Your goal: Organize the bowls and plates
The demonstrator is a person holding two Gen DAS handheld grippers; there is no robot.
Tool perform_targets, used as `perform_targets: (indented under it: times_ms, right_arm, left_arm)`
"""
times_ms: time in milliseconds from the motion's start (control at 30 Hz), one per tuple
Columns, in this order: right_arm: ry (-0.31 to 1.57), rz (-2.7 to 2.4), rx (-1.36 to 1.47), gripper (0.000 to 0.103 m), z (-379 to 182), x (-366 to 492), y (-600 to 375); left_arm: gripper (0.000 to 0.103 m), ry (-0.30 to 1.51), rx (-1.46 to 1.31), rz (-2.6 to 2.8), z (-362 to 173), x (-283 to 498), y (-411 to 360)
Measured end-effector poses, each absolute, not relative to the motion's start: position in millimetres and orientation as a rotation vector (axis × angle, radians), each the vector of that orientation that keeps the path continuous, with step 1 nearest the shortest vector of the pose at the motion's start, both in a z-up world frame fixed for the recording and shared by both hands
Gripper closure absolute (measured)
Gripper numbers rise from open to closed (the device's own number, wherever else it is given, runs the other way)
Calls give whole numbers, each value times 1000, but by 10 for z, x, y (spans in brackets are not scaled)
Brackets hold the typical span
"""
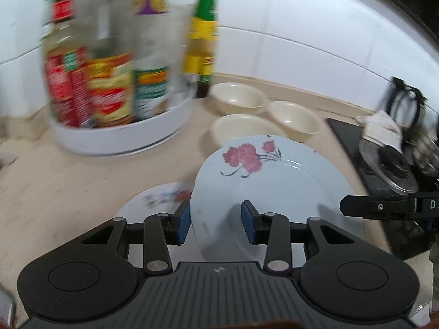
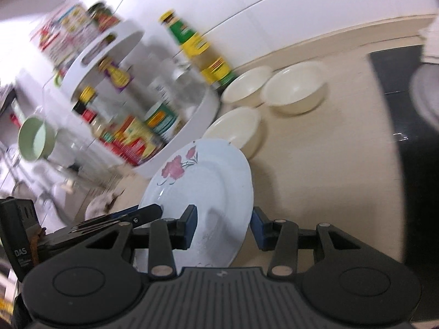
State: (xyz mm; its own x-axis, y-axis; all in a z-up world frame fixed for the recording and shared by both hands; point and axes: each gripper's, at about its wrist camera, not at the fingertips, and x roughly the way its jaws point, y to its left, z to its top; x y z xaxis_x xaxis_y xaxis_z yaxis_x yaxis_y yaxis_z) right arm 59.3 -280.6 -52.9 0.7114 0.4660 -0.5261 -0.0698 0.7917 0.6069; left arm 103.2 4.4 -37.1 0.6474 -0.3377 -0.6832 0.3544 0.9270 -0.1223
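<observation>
The pale blue plate [image 1: 274, 189] with pink flowers is lifted and tilted above the desk [image 1: 68, 181]. The left gripper [image 1: 216, 223] pinches its rim at 7 o'clock between its fingers, and the right gripper [image 2: 224, 226] pinches the near rim. Three cream bowls [image 1: 237, 97] stand at 12 o'clock, beside a white bottle rack [image 1: 120, 134]. A second flowered plate [image 1: 156, 200] lies at 9 o'clock.

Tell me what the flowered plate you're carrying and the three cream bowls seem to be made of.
Flowered plate: pale blue, glossy, printed pink flowers, thin rim with dark scuffs; looks like melamine or enamel, possibly glazed ceramic. Three cream bowls: smooth, uniform, soft highlights; probably melamine or plastic, though glazed ceramic cannot be ruled out.
</observation>
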Motion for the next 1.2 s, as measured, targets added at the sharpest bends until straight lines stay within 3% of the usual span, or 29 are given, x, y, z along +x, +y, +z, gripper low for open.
perform_targets:
  times_ms: [533,1200]
  right_arm:
    - [847,482,513,60,-720,1050,-2081]
    - [836,400,376,60,-736,1110,-1893]
  left_arm:
    - [56,836,-61,-207,-611,1004,691]
    - [56,825,-7,-254,-689,1171,704]
